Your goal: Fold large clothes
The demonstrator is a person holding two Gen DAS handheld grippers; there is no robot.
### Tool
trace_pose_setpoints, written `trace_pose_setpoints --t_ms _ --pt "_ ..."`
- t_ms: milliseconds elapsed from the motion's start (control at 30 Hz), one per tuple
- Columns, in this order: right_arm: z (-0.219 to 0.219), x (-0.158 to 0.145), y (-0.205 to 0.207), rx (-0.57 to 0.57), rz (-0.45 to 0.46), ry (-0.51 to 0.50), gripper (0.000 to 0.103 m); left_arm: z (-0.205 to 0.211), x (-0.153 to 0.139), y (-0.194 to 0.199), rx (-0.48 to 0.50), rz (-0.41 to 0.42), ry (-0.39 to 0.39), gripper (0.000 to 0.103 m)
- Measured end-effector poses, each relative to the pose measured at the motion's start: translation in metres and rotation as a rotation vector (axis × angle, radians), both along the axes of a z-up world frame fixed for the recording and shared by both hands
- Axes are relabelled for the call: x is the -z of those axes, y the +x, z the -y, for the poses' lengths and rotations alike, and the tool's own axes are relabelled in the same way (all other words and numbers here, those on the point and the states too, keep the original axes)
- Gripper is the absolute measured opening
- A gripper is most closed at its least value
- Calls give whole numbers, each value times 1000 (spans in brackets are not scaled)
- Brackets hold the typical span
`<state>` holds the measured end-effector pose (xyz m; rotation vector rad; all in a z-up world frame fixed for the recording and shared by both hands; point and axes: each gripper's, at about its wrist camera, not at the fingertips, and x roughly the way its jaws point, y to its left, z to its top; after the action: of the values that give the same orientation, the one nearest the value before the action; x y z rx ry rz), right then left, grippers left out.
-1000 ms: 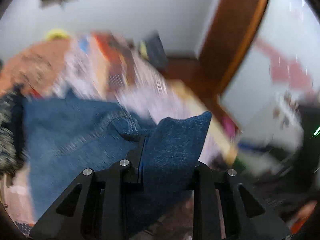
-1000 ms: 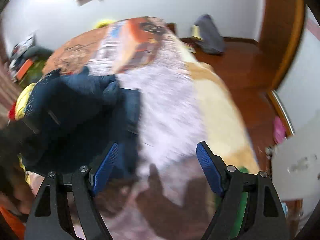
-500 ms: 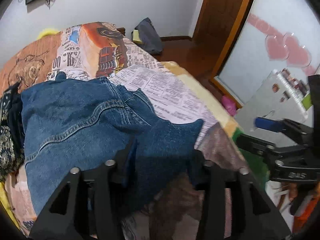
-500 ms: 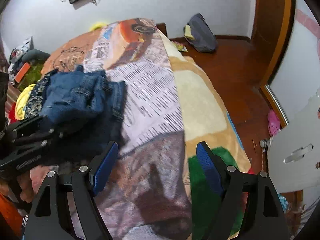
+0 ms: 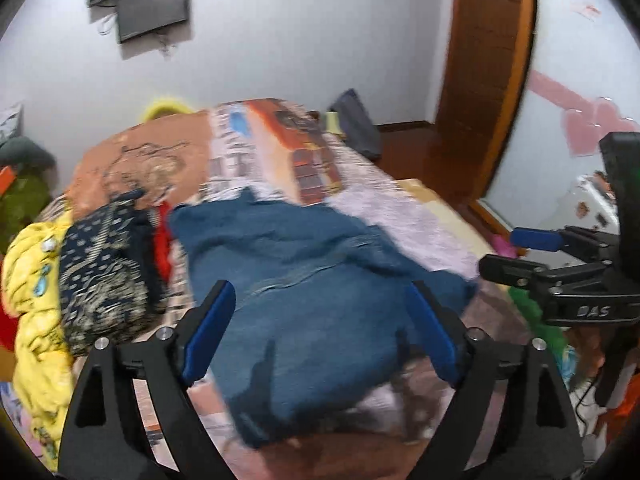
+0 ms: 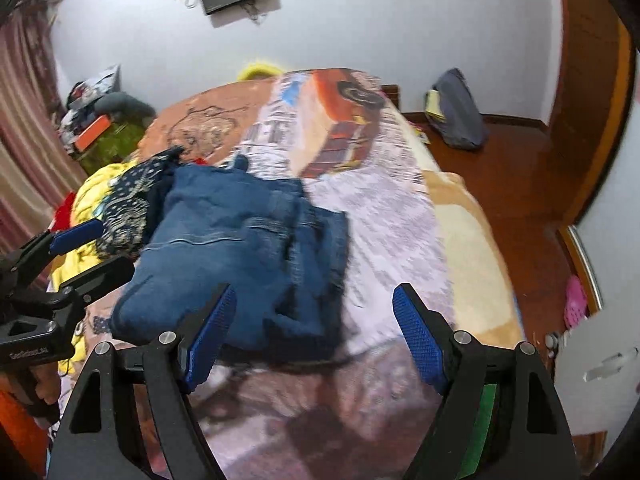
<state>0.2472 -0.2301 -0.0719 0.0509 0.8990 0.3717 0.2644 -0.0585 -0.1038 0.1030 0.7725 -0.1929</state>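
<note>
A pair of blue jeans [image 5: 304, 296] lies folded in a thick bundle on the bed; it also shows in the right wrist view [image 6: 244, 248]. My left gripper [image 5: 320, 332] is open and empty, held just above the near edge of the jeans. My right gripper [image 6: 312, 336] is open and empty, above the bed at the jeans' near right corner. The right gripper shows at the right of the left wrist view [image 5: 532, 252]. The left gripper shows at the left of the right wrist view [image 6: 68, 252].
A pile of other clothes, yellow [image 5: 32, 280] and dark patterned [image 5: 100, 264], lies left of the jeans. The printed bedspread [image 6: 392, 208] covers the bed. A dark bag [image 6: 456, 112] leans on the far wall on the wooden floor. A wooden door frame [image 5: 484, 68] stands at the right.
My left gripper has let go of the jeans and opened wide; the denim corner dropped onto the bundle. Both grippers have drawn back and tilted up a little.
</note>
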Motion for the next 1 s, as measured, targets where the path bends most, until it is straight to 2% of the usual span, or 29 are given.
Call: trace_pose_setpoints --t_ms 133,300,400,500,633,800,1000 --pt "-22 15 8 -48 -27 0 78 -28 23 3 -60 -71 8 88" --pt "-23 56 24 -43 -139 -27 78 -48 63 7 -89 -188 3 89" --pt "-11 71 22 -46 -193 26 80 -59 82 1 -94 -218 -58 93" --pt "-5 73 18 -44 -200 32 82 -68 90 -5 -108 -216 -109 98" --pt "-9 61 14 -46 -178 -19 84 -76 85 -3 -105 -242 -142 97" --pt "-16 49 18 -81 -147 -81 84 -82 64 2 -127 -188 -75 97" --pt "-22 34 30 -122 -100 -57 84 -110 45 24 -181 -153 -89 97"
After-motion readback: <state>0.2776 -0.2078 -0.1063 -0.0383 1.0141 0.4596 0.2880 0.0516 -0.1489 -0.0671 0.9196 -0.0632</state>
